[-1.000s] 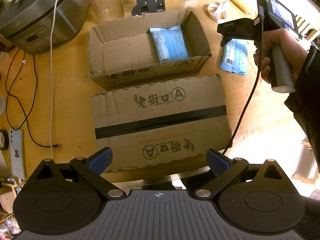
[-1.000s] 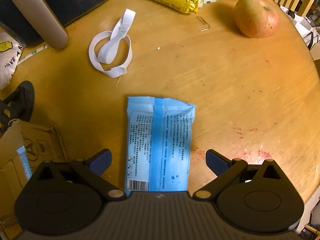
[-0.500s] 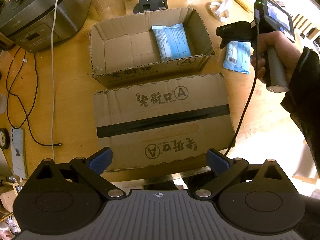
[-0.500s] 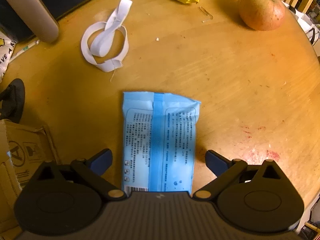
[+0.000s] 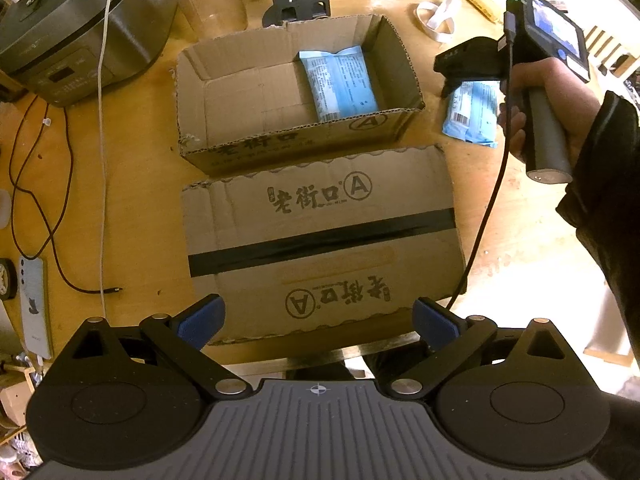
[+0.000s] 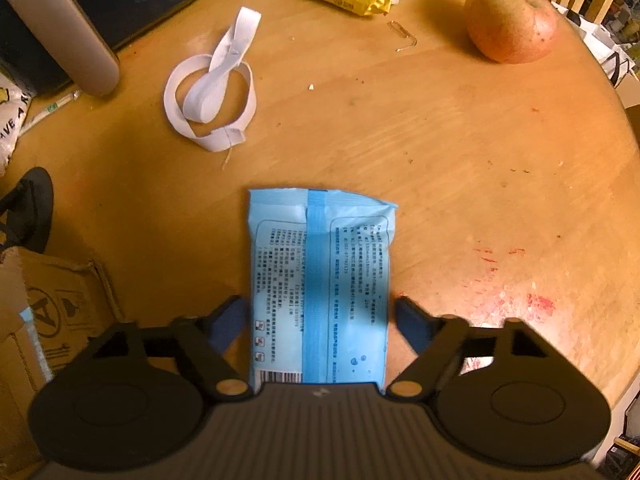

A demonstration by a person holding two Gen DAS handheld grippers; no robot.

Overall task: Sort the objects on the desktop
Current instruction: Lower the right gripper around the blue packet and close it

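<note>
Step in hand: grasping; my right claw [image 6: 318, 316] straddles the blue packet [image 6: 320, 280] flat on the bench [image 6: 460, 168], fingers narrowed but not gripping; left claw [image 5: 318, 316] wide, idle; next: close, lift, carry to open box [image 5: 296, 92].

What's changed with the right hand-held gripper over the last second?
The right hand-held gripper has narrowed its fingers around the blue packet on the table, now flanking its edges; contact unclear. The left hand-held gripper stayed open, and the packet in the open box stayed put.
</note>
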